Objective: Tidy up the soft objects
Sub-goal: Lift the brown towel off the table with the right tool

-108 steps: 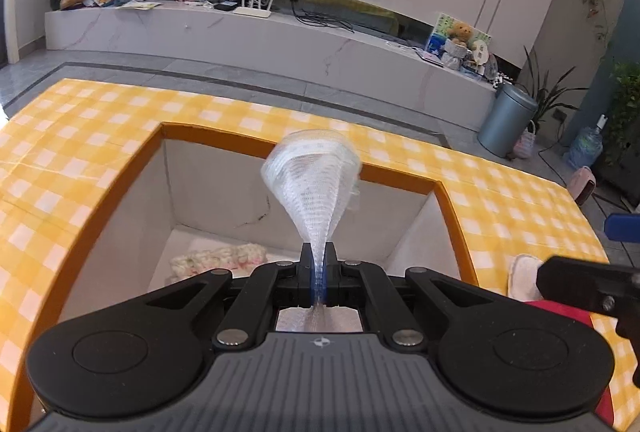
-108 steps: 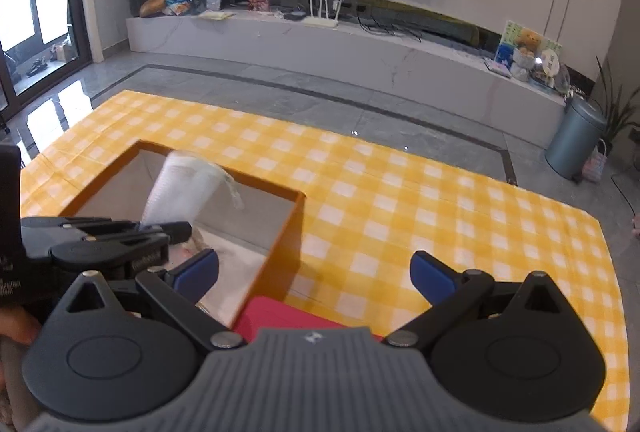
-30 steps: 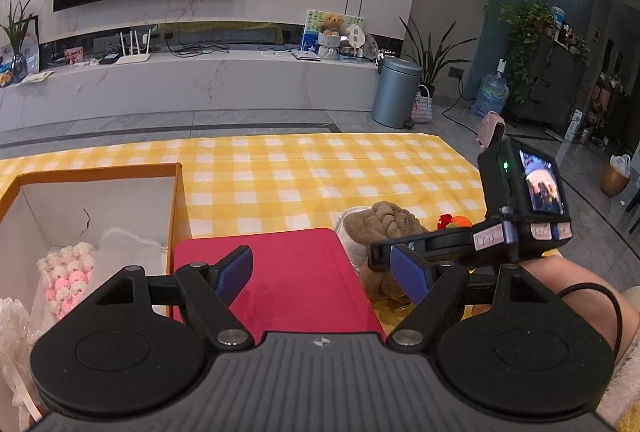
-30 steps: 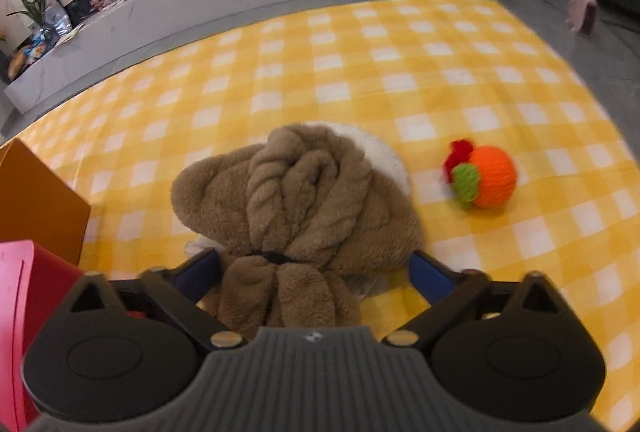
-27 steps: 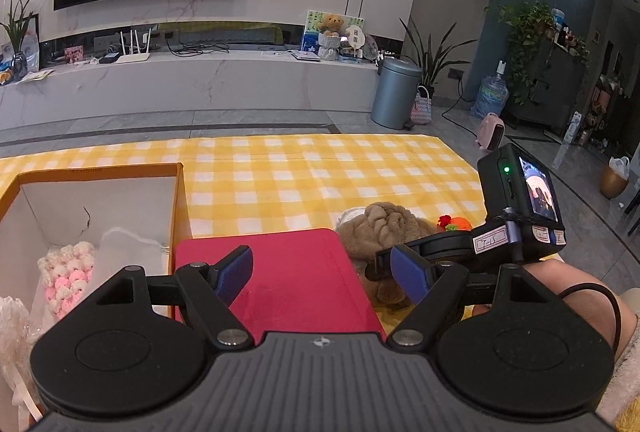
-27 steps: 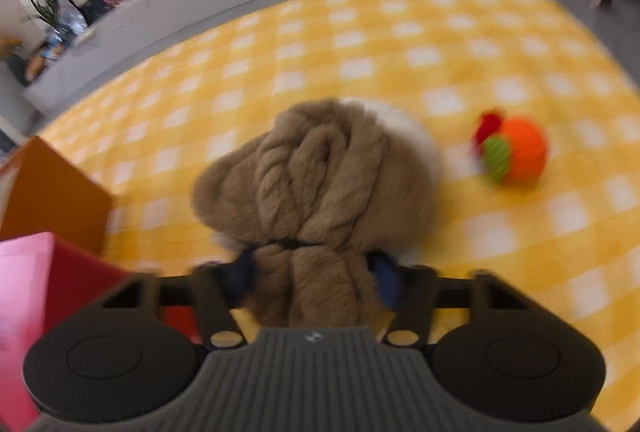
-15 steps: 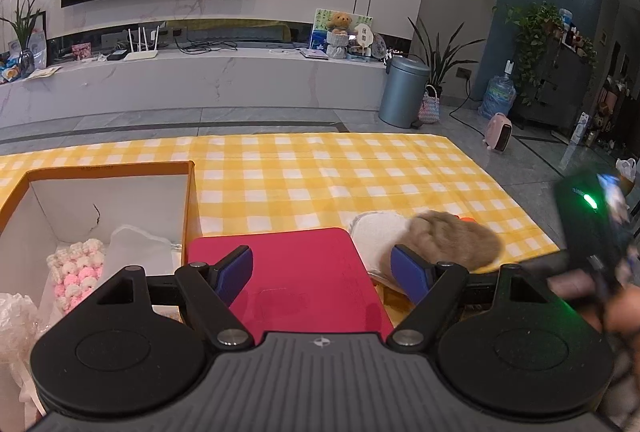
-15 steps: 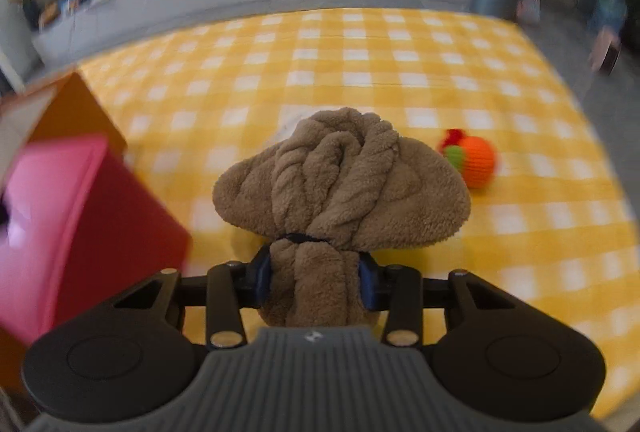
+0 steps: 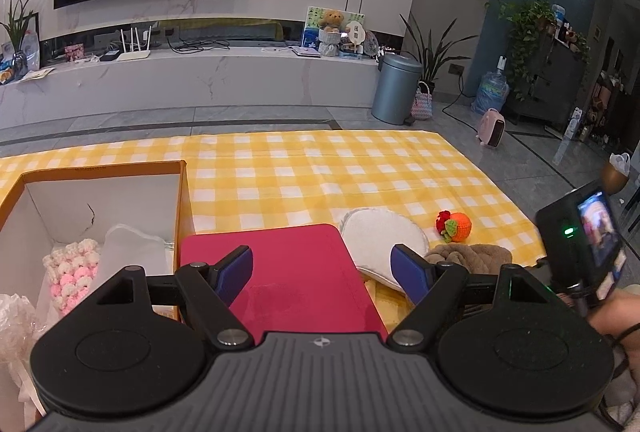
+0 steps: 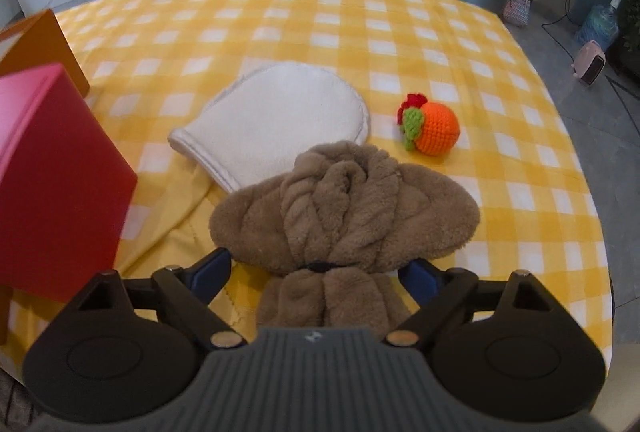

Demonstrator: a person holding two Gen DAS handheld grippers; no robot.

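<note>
My right gripper [image 10: 316, 278] is opening, its pads off the brown plush toy [image 10: 344, 207] lying between them on the checked cloth [image 10: 280, 23], which overlaps the white mitt [image 10: 272, 119]. My left gripper [image 9: 322, 274] gapes empty over the red box [image 9: 280, 272]. Only its view shows inside the orange box [image 9: 182, 191].
</note>
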